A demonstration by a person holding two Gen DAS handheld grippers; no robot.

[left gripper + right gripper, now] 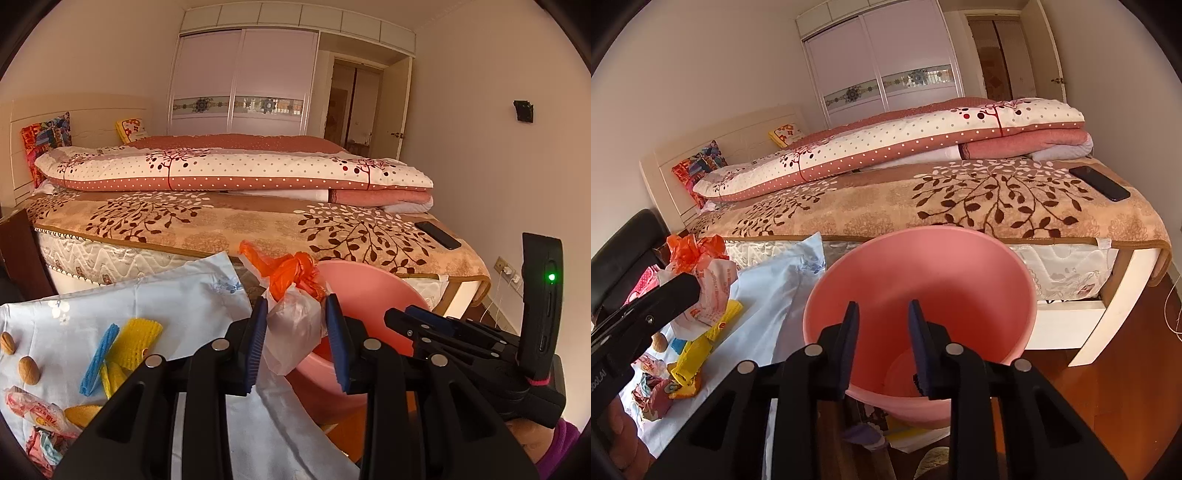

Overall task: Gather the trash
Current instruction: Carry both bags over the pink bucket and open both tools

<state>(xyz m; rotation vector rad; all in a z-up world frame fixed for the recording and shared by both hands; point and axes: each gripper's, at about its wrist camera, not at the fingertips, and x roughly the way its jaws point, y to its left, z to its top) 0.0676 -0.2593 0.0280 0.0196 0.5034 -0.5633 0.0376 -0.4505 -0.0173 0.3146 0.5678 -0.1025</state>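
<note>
Pink bin [923,280], bed [960,206] behind, wrappers [125,343] beside

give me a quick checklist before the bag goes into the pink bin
1. Left gripper shut on the tied plastic bag: ok.
2. Pink bin mouth facing the grippers, inside looks clear: ok.
3. Right gripper fingers empty, nothing between them: ok.
4. Bag over the bin mouth: not ok, beside the rim.
5. Right gripper steadying the bin: cannot tell.
6. Other wrappers left on the cloth: not ok.
</note>
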